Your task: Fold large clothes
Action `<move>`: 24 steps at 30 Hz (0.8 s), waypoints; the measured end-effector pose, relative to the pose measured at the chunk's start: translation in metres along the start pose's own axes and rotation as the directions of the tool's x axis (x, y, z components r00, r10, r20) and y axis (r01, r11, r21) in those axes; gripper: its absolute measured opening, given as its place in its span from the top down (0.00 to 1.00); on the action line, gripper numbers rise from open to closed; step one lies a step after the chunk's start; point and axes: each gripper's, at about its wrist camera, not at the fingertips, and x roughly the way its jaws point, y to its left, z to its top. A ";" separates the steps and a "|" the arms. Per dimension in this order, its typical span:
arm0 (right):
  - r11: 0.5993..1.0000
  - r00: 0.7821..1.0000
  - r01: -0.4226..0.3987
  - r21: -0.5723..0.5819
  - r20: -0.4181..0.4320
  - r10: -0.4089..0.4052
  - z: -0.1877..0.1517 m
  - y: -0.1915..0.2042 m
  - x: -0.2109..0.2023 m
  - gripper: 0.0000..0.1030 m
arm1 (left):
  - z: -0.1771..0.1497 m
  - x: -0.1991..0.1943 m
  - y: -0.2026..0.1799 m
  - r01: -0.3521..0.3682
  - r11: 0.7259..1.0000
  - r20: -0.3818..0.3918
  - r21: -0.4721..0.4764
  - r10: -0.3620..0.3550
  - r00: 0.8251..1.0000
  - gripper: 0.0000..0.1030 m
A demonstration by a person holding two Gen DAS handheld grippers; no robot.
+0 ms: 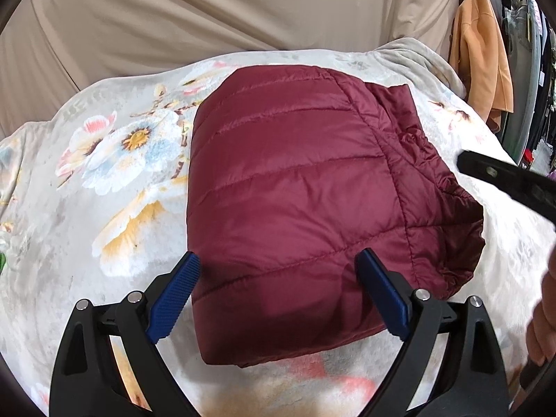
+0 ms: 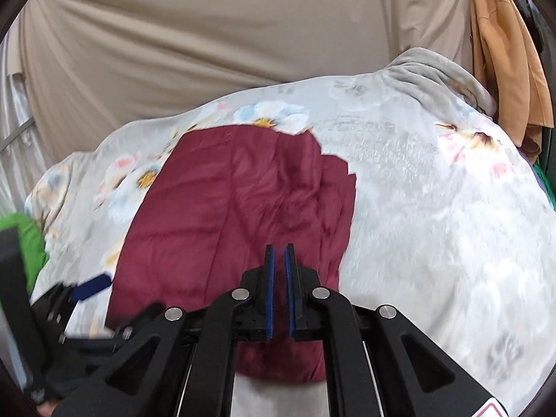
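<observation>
1. A floral blanket covers the work surface.
2. The folded maroon puffer jacket lies on it, mid-blanket.
3. The left gripper hovers spread wide over the jacket's near edge.
4. The right gripper, blurred, seems nearly closed, holding nothing, above the jacket.

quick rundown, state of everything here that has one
maroon puffer jacket: folded into a compact bundle, lying on the blanket
floral blanket: spread out under the jacket
left gripper: open, holding nothing
right gripper: nearly shut, nothing between its pads
orange garment: hanging
</observation>
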 end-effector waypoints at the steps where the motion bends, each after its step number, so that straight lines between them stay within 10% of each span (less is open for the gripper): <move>1: 1.000 1.000 0.001 0.009 -0.003 -0.001 0.004 -0.003 0.006 0.94 | 0.001 0.000 0.000 -0.004 1.000 0.001 0.001 0.004 1.000 0.13; 10: 0.998 0.991 0.061 0.011 -0.124 -0.059 -0.005 -0.019 0.083 1.00 | 0.005 0.013 0.012 -0.007 1.000 -0.019 -0.027 0.006 1.000 0.11; 19: 0.995 0.988 0.099 0.009 -0.120 -0.098 -0.007 -0.015 0.073 1.00 | 0.000 0.032 0.019 -0.001 0.999 -0.080 -0.040 -0.002 0.997 0.08; 24: 0.996 0.995 0.073 0.044 -0.077 -0.069 -0.013 -0.015 0.034 0.69 | 0.004 0.020 0.025 0.025 0.998 -0.070 -0.059 -0.029 0.997 0.09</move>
